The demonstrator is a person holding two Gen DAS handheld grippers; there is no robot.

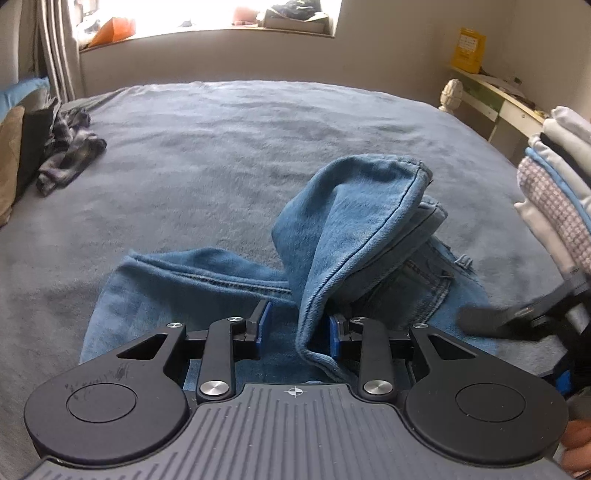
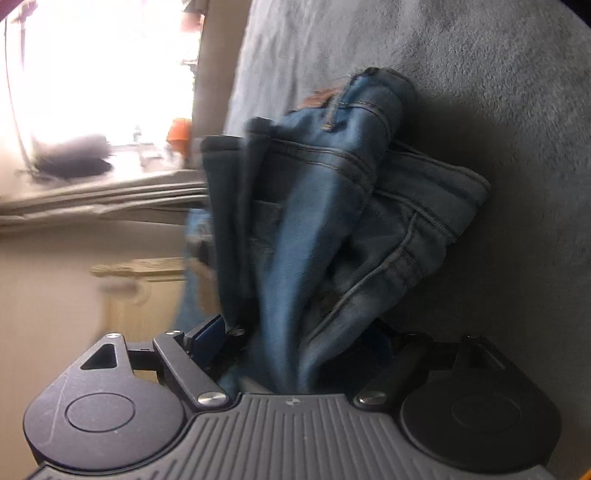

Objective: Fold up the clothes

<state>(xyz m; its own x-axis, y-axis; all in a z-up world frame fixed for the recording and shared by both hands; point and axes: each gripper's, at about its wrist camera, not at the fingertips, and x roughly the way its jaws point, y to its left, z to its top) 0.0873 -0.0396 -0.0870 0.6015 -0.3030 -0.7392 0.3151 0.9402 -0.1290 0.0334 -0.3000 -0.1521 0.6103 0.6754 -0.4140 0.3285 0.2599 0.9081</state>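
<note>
Blue jeans (image 1: 351, 221) lie crumpled on the grey bed cover (image 1: 221, 147), one leg folded up into a raised flap. My left gripper (image 1: 299, 328) sits low over the near part of the jeans. A seamed denim fold runs between its blue pads (image 1: 264, 325), close to the right pad, with a gap on the left. My right gripper (image 2: 295, 338) is rolled on its side with its jaws wide. Bunched denim (image 2: 332, 184) fills the space between them and hangs loose. In the left wrist view its blurred dark finger (image 1: 480, 319) reaches in from the right.
A stack of folded clothes (image 1: 554, 192) stands at the bed's right edge. A dark plaid garment (image 1: 70, 155) and pillows (image 1: 14, 147) lie far left. A wooden shelf (image 1: 495, 96) and a bright window ledge (image 1: 207, 33) lie beyond the bed. A hand (image 1: 576, 450) shows bottom right.
</note>
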